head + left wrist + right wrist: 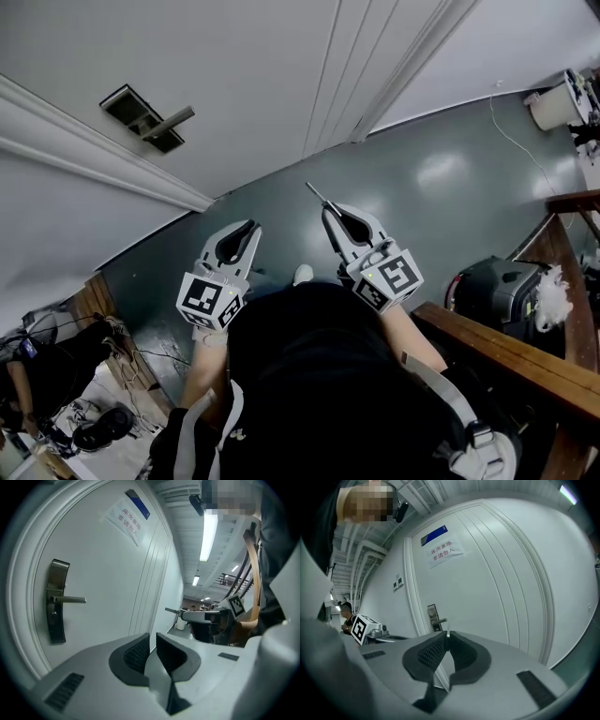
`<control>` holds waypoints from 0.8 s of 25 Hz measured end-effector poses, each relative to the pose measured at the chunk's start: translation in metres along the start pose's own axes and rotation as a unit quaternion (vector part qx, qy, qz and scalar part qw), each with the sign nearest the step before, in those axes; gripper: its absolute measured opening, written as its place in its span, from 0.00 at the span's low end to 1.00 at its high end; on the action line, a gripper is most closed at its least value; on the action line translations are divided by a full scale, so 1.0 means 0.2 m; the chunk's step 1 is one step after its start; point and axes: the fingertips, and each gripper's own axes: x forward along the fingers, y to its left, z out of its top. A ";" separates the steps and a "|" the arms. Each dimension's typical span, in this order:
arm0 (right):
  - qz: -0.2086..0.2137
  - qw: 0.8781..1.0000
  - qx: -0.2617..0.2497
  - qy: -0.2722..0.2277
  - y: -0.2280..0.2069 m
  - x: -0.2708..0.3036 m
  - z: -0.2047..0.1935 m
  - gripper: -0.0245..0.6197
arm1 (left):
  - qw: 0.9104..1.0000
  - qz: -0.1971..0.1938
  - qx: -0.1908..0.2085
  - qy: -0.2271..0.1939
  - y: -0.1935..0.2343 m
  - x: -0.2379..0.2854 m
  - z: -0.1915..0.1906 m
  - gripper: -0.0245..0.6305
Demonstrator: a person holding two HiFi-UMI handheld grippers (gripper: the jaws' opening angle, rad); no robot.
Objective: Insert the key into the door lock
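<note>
Right gripper [330, 211] clamped on thin silver metal key [316, 194]. Gripped at the head end, blade poking out past the tips, presumably so the blade is free to enter the lock. Blade aimed toward dark rectangular metal lock plate [141, 114] on white panelled door [262, 66], but well apart from the plate and off to its right in the head view. Not lined up yet.

Left gripper [251, 227] just left of the right one, nearer the plate but also clear of it. Jaws at a narrow gap, nothing between. Likely held back as the free tool for the 1 silver lever handle [70, 599] crossing the plate.

Small round mark under the lever is probably the keyhole; too small to confirm.

Next, by judgement: close in on the plate and fine-align blade to slot.
</note>
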 end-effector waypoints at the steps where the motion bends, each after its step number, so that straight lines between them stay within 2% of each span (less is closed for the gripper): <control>1: 0.005 1.000 -0.001 0.005 0.02 0.03 -0.01 0.09 | 1.000 0.005 -0.004 -0.001 0.03 -0.02 0.00 0.11; 11: 0.018 0.999 0.038 0.024 0.21 0.51 -0.03 0.09 | 0.999 0.020 -0.026 -0.010 0.49 -0.21 0.05 0.11; 20: 0.014 0.997 0.061 0.042 0.51 1.05 -0.15 0.09 | 0.999 0.015 -0.041 -0.010 1.00 -0.52 0.02 0.11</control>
